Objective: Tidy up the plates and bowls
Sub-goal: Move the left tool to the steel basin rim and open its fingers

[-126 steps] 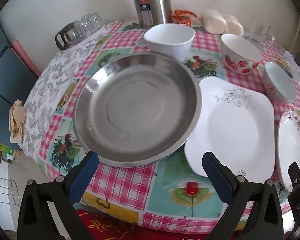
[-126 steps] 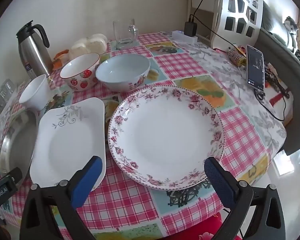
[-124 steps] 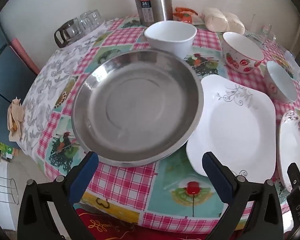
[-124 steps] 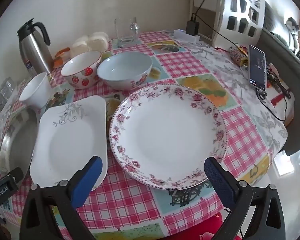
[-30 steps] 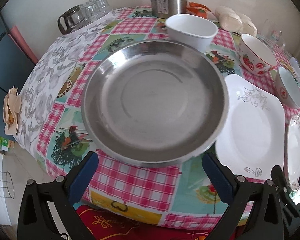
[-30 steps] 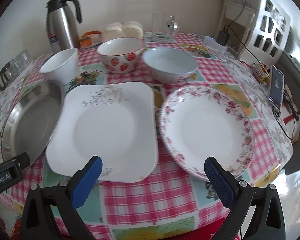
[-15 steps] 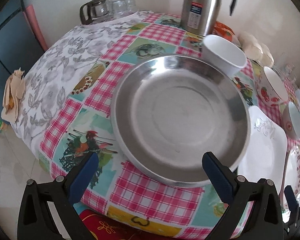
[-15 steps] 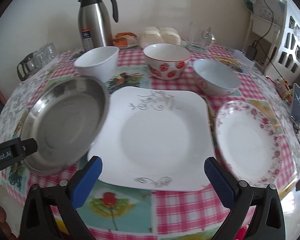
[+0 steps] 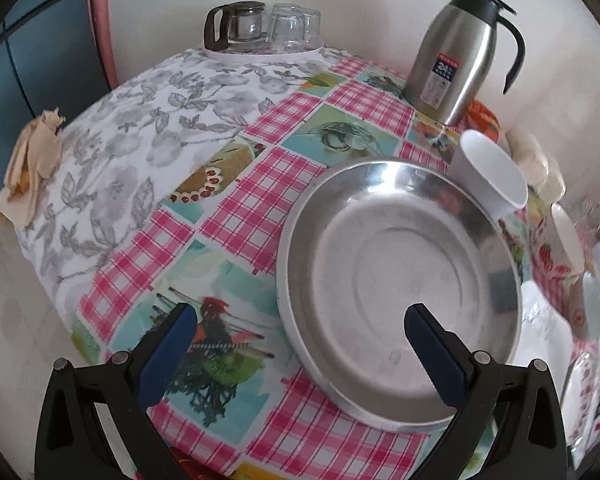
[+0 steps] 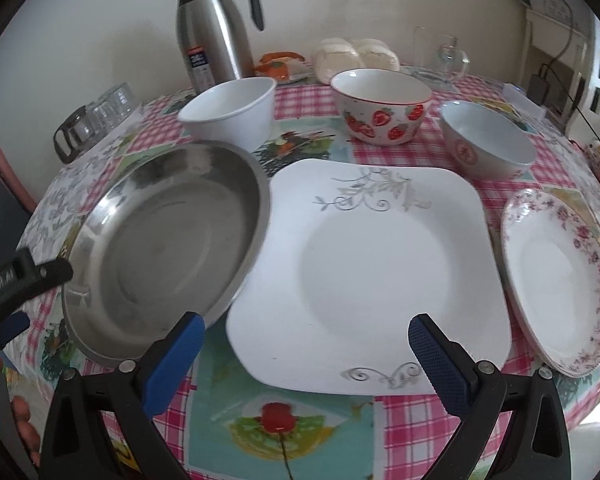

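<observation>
A large steel plate lies on the checked tablecloth; it also shows in the right wrist view. A square white plate lies beside it, touching its rim. A floral round plate lies at the right. Behind stand a white bowl, a strawberry bowl and a pale blue bowl. My left gripper is open and empty over the steel plate's near left rim. My right gripper is open and empty over the square plate's near edge.
A steel thermos jug stands at the back of the table. A tray with a glass pot and glasses sits at the back left. A glass mug and wrapped buns are behind the bowls. The table edge drops off near my left gripper.
Both grippers have swung to the left. The steel plate now sits right of centre in the left view, and the square plate is centred in the right view. Nothing on the table moved.
</observation>
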Action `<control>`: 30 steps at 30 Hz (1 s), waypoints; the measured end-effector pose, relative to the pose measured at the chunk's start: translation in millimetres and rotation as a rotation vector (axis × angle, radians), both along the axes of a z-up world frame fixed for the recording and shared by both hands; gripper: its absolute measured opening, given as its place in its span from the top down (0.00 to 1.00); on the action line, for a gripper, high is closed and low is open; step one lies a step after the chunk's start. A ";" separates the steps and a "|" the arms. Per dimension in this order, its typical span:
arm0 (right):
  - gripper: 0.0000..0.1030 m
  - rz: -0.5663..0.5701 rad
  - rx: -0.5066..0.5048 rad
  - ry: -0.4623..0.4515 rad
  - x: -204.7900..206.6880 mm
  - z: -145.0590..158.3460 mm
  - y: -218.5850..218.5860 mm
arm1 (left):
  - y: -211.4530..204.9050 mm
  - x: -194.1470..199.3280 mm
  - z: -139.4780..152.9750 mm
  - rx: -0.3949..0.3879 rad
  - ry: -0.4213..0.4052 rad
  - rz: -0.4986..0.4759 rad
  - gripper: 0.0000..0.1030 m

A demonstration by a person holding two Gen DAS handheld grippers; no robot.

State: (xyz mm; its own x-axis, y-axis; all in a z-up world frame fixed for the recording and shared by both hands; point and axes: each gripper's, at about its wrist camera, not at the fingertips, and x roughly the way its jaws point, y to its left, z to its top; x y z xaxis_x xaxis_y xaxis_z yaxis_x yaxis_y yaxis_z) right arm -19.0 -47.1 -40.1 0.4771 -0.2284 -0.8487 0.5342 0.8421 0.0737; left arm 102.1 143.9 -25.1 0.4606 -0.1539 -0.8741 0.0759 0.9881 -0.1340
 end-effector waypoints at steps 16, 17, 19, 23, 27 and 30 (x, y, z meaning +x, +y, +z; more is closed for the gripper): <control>0.13 0.070 -0.009 -0.025 13.6 -1.7 4.5 | 7.1 14.1 -24.7 -0.039 0.135 0.041 0.00; 0.14 0.071 -0.005 -0.029 14.1 -1.8 3.3 | 6.7 14.8 -25.1 -0.039 0.134 0.040 0.01; 0.21 0.073 0.006 -0.037 15.9 -2.5 1.0 | 6.4 16.4 -25.4 -0.038 0.132 0.041 0.01; 0.32 0.090 0.041 -0.052 20.5 -2.8 -2.1 | 4.7 19.4 -27.5 -0.049 0.138 0.032 0.12; 0.41 0.090 0.052 -0.070 25.1 -2.2 -6.0 | 0.3 26.5 -32.1 -0.014 0.134 0.027 0.22; 0.49 0.087 0.068 -0.084 29.7 -2.6 -11.2 | 0.2 32.5 -34.9 0.000 0.128 0.039 0.24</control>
State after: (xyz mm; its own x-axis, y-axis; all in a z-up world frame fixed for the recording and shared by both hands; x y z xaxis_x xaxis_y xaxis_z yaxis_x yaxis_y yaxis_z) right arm 10.7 -58.3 -42.7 0.5623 -0.1259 -0.8173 0.4486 0.8767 0.1736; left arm 134.6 144.0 -60.0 0.3512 -0.1378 -0.9261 0.0201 0.9900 -0.1397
